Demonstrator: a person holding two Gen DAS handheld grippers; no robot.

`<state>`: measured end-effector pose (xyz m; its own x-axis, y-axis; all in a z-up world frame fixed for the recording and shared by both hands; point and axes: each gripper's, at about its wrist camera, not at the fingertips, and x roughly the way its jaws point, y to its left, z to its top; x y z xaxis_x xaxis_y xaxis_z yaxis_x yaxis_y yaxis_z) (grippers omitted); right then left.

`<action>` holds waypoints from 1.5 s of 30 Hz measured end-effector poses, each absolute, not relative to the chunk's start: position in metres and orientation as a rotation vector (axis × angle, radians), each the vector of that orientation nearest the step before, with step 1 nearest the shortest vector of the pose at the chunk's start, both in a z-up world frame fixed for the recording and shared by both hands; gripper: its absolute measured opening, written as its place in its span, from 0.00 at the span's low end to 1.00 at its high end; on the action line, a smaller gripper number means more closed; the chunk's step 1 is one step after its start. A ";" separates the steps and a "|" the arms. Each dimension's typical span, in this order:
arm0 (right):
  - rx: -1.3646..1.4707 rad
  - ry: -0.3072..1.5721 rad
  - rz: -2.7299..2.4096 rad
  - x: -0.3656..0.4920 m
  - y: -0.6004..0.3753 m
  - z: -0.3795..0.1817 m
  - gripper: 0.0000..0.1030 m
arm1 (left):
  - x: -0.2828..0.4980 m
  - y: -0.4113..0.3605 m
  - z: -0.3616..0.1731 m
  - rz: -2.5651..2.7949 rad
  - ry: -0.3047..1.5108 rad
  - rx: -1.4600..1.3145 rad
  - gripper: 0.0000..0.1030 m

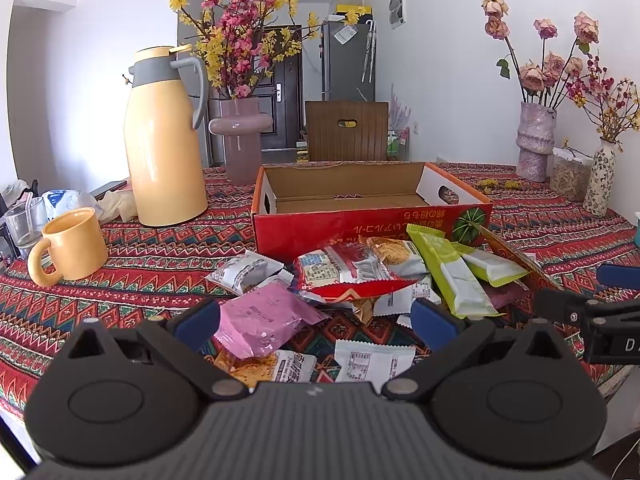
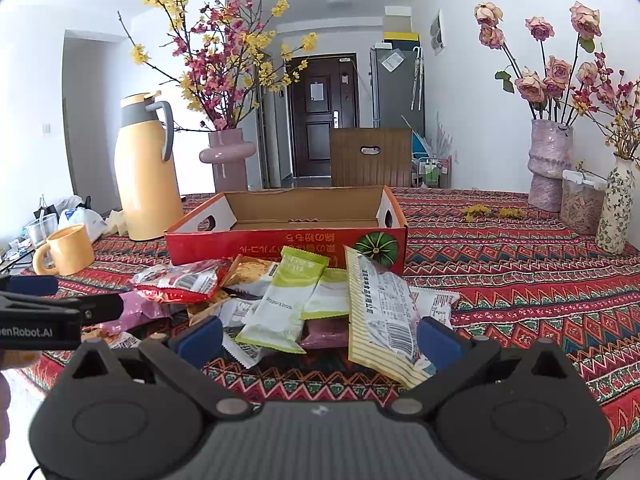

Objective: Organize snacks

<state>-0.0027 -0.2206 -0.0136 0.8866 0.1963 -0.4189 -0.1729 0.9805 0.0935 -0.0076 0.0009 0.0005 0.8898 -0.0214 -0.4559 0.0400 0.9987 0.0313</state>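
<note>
A heap of snack packets lies on the patterned tablecloth in front of an empty red cardboard box. In the left wrist view my left gripper is open just above the heap's near side, a pink packet lying by its left finger. A red packet and green packets lie further in. In the right wrist view my right gripper is open, with a long striped packet against its right finger and a green packet ahead. Neither gripper holds anything.
A yellow thermos jug and a yellow mug stand at the left, with a pink vase of blossoms behind. Vases and a clear jar stand at the right. The other gripper shows at each view's side edge.
</note>
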 end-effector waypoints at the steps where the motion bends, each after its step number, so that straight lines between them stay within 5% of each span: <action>1: 0.054 0.441 0.192 -0.003 -0.221 -0.014 1.00 | -0.008 0.001 0.000 -0.031 0.473 0.040 1.00; 45: 0.053 0.441 0.194 -0.003 -0.220 -0.013 1.00 | -0.010 0.001 0.000 -0.036 0.473 0.037 1.00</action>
<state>-0.0031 -0.2204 -0.0126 0.8863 0.1981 -0.4187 -0.1752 0.9801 0.0930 -0.0098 0.0007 0.0003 0.8894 -0.0261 -0.4563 0.0431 0.9987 0.0268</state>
